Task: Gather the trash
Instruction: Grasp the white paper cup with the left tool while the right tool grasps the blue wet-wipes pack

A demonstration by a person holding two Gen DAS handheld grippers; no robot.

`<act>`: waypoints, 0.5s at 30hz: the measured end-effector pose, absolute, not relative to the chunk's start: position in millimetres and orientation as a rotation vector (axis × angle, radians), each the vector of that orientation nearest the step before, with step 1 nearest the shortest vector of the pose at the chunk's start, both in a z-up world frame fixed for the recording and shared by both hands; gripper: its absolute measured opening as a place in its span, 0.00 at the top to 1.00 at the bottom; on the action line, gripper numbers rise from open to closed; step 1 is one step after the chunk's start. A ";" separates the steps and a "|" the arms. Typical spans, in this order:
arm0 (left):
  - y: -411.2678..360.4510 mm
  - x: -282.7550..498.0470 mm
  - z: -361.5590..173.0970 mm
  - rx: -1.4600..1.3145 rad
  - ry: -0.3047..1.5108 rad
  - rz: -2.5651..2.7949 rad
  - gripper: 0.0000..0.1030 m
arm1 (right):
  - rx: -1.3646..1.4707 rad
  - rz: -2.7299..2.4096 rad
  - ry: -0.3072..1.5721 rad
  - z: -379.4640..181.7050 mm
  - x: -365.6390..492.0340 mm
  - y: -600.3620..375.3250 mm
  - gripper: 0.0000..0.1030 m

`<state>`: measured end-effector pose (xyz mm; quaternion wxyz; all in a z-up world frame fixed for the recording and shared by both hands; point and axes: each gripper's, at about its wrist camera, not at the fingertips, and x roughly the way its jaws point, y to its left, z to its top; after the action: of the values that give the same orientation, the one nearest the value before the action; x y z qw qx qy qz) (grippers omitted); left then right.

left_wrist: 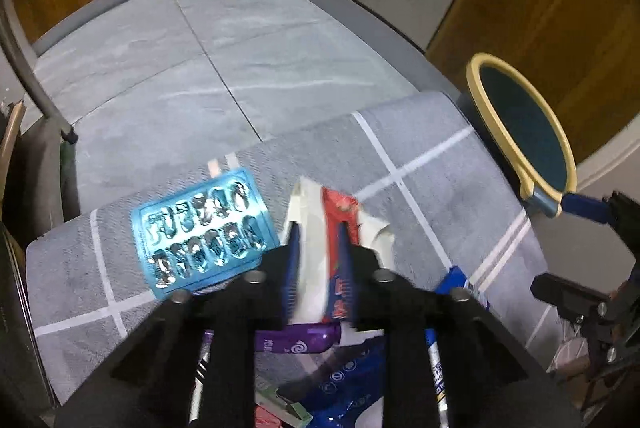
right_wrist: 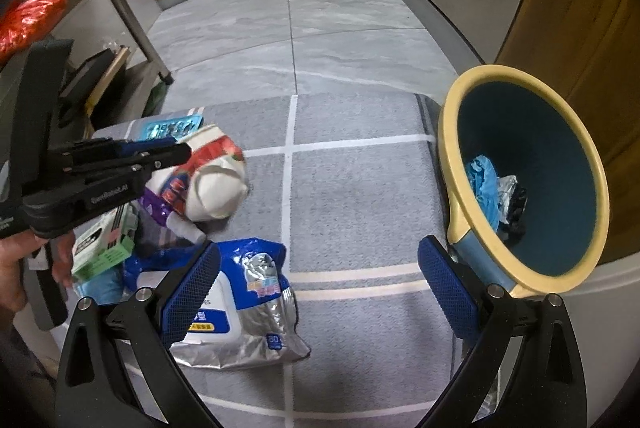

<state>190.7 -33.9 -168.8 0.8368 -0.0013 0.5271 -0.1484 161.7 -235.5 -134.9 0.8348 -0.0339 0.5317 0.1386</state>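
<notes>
Blue pads of the left gripper [left_wrist: 316, 248] are pinched shut on a crumpled white-and-red paper cup [left_wrist: 340, 228], held at its near edge. Grip looks shallow on thin, crushed paper, so the cup could tear or slip out on the lift. Just left of that gripper lies a blue blister pack [left_wrist: 204, 228]; under and behind it sit a purple wrapper [left_wrist: 296, 342] and a blue wipes pack [right_wrist: 240, 292], all on the grey checked mat [left_wrist: 432, 168]. A drag could snag these and scatter the pile. The right gripper [right_wrist: 320, 288] hangs open and empty above the wipes pack. Far right of both stands the yellow-rimmed bin [right_wrist: 520, 180], tilted toward us, already holding some trash; its narrow mouth makes a miss likely if the cup is released early.
</notes>
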 end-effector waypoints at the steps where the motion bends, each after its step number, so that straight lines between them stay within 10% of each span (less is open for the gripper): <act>1: -34.5 190.4 -168.3 0.002 1.114 -0.316 0.94 | -0.071 0.294 1.127 -135.0 161.9 -235.4 0.05; 11: -43.2 179.1 -143.3 0.025 1.038 -0.349 0.97 | -0.051 0.337 1.169 -144.2 159.2 -232.2 0.10; 15: -48.8 175.1 -122.9 0.116 0.956 -0.330 0.97 | -0.006 0.381 1.223 -152.2 158.5 -231.1 0.39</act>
<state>175.1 -48.8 -122.9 0.8733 0.0554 0.4575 -0.1578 158.5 -231.1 -152.2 0.8020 -0.0029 0.5703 0.1775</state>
